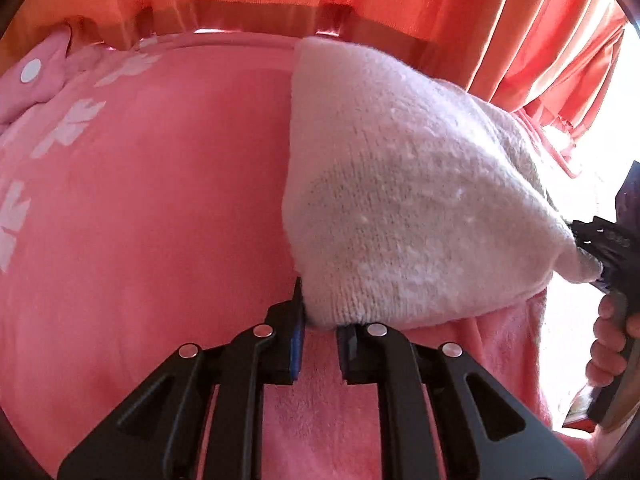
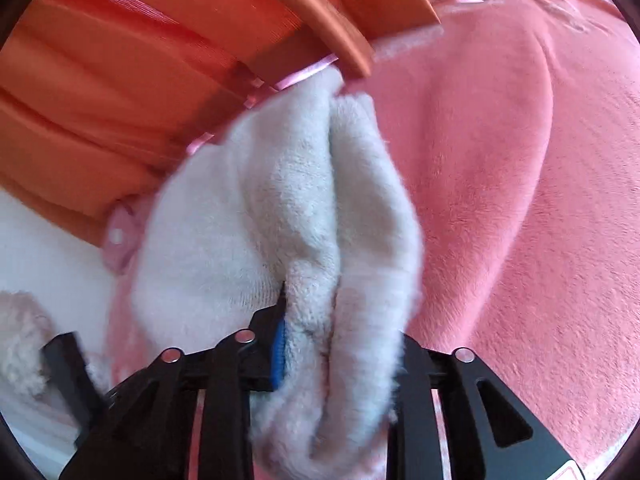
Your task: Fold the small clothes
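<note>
A pink fleece blanket [image 1: 160, 200] carries the white knit garment [image 1: 400, 200].

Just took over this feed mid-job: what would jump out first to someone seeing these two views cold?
The fuzzy white garment dominates: it is stretched between both grippers above the pink blanket. The right gripper is shut on a thick bunch of it, while the left gripper sits at its lower corner, jaws slightly apart. Behind, orange curtains fill the background.
</note>
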Demonstrator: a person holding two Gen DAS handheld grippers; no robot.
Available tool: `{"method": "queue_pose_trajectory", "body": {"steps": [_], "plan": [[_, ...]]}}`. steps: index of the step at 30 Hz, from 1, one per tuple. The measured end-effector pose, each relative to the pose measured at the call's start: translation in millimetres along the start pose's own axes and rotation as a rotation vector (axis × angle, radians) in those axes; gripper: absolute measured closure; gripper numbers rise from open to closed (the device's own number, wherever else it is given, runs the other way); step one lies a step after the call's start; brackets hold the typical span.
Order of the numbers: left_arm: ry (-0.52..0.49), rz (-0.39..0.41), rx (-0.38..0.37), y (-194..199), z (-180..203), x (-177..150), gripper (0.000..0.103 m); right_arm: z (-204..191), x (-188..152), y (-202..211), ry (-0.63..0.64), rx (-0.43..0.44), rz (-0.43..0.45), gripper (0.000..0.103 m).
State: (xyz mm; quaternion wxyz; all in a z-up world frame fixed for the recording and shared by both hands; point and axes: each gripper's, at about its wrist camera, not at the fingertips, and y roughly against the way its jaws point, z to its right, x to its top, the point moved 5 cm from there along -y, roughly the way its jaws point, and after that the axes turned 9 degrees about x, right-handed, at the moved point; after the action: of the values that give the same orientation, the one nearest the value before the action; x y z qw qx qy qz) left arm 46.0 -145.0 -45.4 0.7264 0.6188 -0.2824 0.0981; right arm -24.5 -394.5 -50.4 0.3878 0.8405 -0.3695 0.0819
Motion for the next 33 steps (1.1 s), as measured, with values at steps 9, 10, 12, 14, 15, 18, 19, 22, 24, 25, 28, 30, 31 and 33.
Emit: {"method": "queue_pose_trajectory", "body": {"steps": [9,10,12,14,15,18,19,22,24,25,28,30,31,33], "plan": [[0.019,0.102,-0.118,71,0,25,0.06,-41,49,13,0.183,-0.14,0.094,0.044],[0.028,0.116,-0.123,74,1,30,0.06,-41,53,-2,0.18,-0.137,0.062,0.044],[0.043,0.129,-0.121,72,6,42,0.06,-34,55,-36,0.158,-0.12,-0.041,0.063],[0.046,0.106,-0.118,57,14,52,0.061,-38,56,-49,0.173,-0.122,-0.072,0.093],[0.046,0.078,-0.11,46,14,54,0.061,-49,64,-36,0.185,-0.082,-0.017,0.094],[0.024,0.021,-0.052,17,17,48,0.065,-71,81,14,0.193,0.07,0.142,0.095],[0.009,0.035,-0.047,17,20,45,0.065,-65,83,17,0.179,0.086,0.157,0.095],[-0.054,0.057,0.002,15,28,40,0.065,-3,68,-49,0.157,-0.176,-0.047,0.096],[-0.072,0.057,0.02,13,31,38,0.064,3,64,-46,0.142,-0.139,-0.014,0.096],[-0.076,0.057,0.033,13,31,38,0.064,-4,67,-32,0.114,-0.114,0.004,0.095],[-0.065,0.05,0.031,13,28,38,0.064,-27,60,6,0.119,-0.039,0.049,0.09],[-0.06,0.047,0.024,14,26,37,0.064,-32,40,29,0.155,-0.085,0.041,0.078],[-0.06,0.044,0.015,16,26,37,0.063,-30,25,36,0.167,-0.099,0.006,0.073],[-0.056,0.054,-0.004,23,27,35,0.056,-24,0,41,0.167,-0.085,-0.045,0.066]]}}
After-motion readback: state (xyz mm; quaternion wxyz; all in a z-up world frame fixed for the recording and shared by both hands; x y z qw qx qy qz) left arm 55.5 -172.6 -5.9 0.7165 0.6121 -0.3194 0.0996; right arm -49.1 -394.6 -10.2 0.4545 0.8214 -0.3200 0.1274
